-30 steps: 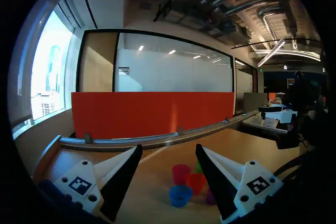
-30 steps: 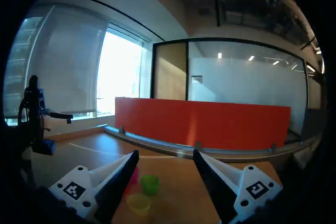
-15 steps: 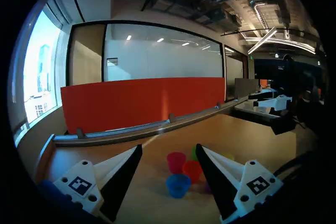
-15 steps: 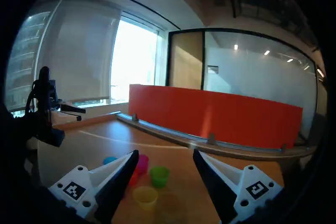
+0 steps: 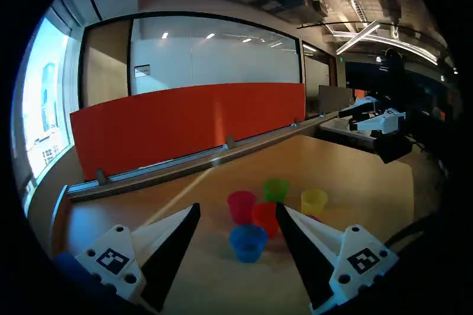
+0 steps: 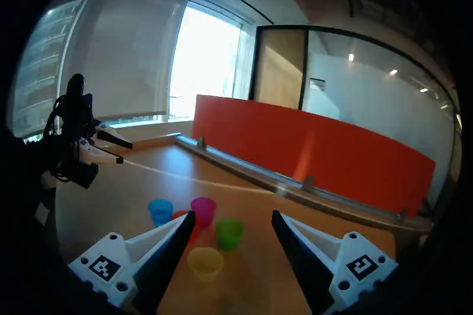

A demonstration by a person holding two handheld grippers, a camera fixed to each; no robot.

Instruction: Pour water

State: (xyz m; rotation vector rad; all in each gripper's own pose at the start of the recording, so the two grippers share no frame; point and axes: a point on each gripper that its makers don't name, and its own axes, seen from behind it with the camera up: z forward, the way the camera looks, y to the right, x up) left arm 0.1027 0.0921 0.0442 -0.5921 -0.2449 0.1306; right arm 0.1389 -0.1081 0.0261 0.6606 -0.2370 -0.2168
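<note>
The left gripper (image 5: 236, 205) and right gripper (image 6: 232, 213) hover spread wide, holding nothing. A blue cup (image 5: 248, 242), pink cup (image 5: 241, 205), orange cup (image 5: 265, 217), green cup (image 5: 275, 188) and yellow cup (image 5: 313, 201) stand clustered upright on the table (image 5: 366, 179).

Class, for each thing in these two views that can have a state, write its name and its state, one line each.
left gripper, open, holding nothing
right gripper, open, holding nothing
blue cup, upright on the table
pink cup, upright
orange cup, upright
green cup, upright
yellow cup, upright
</note>
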